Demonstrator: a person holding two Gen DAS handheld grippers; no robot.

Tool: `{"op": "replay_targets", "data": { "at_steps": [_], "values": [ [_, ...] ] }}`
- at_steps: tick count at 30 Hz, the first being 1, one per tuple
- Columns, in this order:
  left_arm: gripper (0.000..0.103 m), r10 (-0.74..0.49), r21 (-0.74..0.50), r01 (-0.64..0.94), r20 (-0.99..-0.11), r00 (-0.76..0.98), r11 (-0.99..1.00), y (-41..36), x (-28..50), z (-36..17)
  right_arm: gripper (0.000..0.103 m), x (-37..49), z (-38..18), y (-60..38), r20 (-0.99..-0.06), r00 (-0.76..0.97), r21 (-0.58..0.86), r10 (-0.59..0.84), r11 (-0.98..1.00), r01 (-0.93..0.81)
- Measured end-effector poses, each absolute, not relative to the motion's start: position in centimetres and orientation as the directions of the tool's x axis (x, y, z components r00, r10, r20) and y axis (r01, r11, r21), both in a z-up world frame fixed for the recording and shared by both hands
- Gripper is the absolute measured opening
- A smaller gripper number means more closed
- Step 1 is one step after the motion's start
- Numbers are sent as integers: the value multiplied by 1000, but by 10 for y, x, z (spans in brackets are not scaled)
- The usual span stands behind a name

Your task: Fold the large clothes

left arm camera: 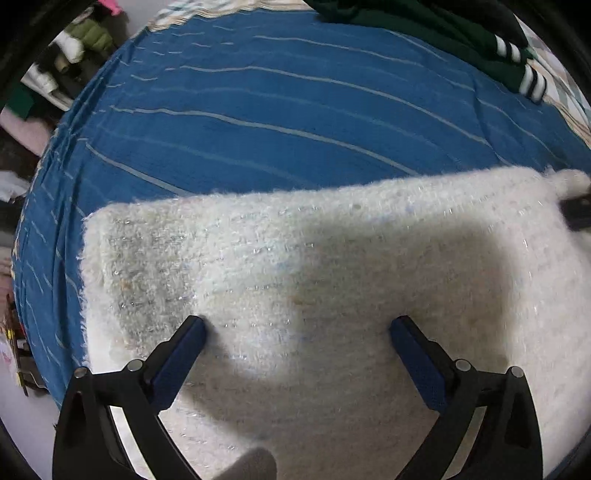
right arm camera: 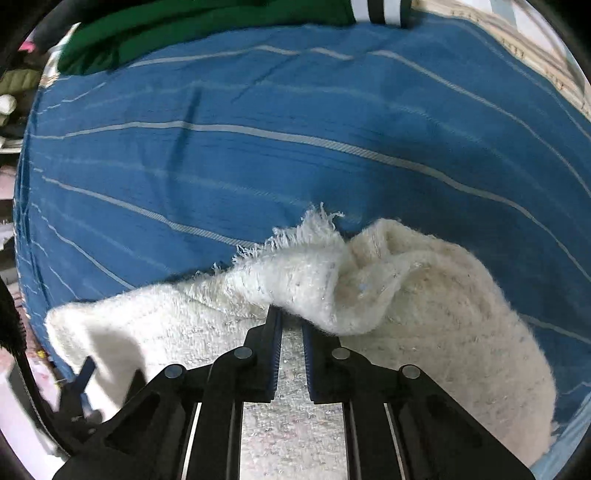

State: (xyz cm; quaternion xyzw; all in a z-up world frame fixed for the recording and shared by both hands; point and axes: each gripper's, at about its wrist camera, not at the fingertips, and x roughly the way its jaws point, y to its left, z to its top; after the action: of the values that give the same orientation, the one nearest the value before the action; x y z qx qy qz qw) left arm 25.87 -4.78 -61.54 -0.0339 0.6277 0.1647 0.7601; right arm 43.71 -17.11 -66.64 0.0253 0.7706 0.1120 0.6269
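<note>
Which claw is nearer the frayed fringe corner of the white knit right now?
Right. The right claw is nearly shut at the bunched fabric just under the fringe corner of the white knit. The left claw hangs open over the flat middle, away from that corner.

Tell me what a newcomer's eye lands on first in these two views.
First, the fuzzy white garment spread across the near side of the blue striped bedspread. The left gripper hovers over it with jaws wide apart, while the right gripper has its jaws nearly together at a bunched, fringed corner of the garment; whether it pinches fabric is unclear. At the far edge lies a dark green garment with white-striped cuffs.
</note>
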Motion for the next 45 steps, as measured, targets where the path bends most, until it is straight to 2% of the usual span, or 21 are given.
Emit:
{"op": "replay_targets", "data": {
  "at_steps": [3,7,9,11,13,17,19,20,21,22,26,30,35,38,41,45],
  "values": [
    [103,223,156,-328,-959,175,932,-47,258,-615,11,448,-640,-168,-956,-219,225,195,967,-120],
    [103,182,128,-330,-974,136,935,-39,261,-609,14,429,-588,-174,-957,-159,269,242,947,-178],
    [103,142,87,-356,-981,132,931,-35,263,-599,14,421,-597,-168,-957,-199,249,210,949,-196],
    [103,110,47,-381,-983,145,923,-35,263,-579,14,404,-635,-171,-960,-244,191,141,962,-197],
    [103,88,19,-378,-982,167,926,-43,267,-562,12,403,-660,-180,-958,-216,217,186,968,-128],
    [103,76,-6,-354,-973,219,935,-68,273,-534,14,405,-641,-180,-959,-197,234,202,960,-157],
    [103,89,9,-348,-972,217,937,-78,272,-531,19,394,-622,-186,-962,-119,263,244,946,-188],
    [103,89,9,-348,-973,214,937,-77,275,-533,50,396,-611,-183,-960,-75,279,269,941,-192],
    [103,96,17,-350,-973,209,937,-80,275,-534,100,391,-599,-191,-957,-22,289,290,936,-202],
    [103,105,27,-349,-973,207,937,-87,272,-533,103,385,-587,-196,-954,27,286,299,934,-214],
    [103,120,54,-318,-974,194,947,-101,271,-540,103,363,-554,-223,-972,167,129,163,971,-200],
    [103,104,48,-271,-976,194,961,-125,274,-542,103,335,-556,-278,-974,166,144,155,986,-80],
    [103,143,115,-200,-981,134,973,-150,286,-584,103,280,-572,-358,-936,203,321,286,932,166],
    [103,126,91,-211,-980,155,973,-148,286,-590,103,252,-599,-393,-905,211,416,368,869,269],
    [103,122,87,-200,-978,168,976,-148,283,-589,103,238,-638,-405,-827,234,563,512,756,335],
    [103,97,63,-205,-982,163,977,-144,283,-590,102,249,-684,-405,-649,338,756,681,528,388]
  ]
}}
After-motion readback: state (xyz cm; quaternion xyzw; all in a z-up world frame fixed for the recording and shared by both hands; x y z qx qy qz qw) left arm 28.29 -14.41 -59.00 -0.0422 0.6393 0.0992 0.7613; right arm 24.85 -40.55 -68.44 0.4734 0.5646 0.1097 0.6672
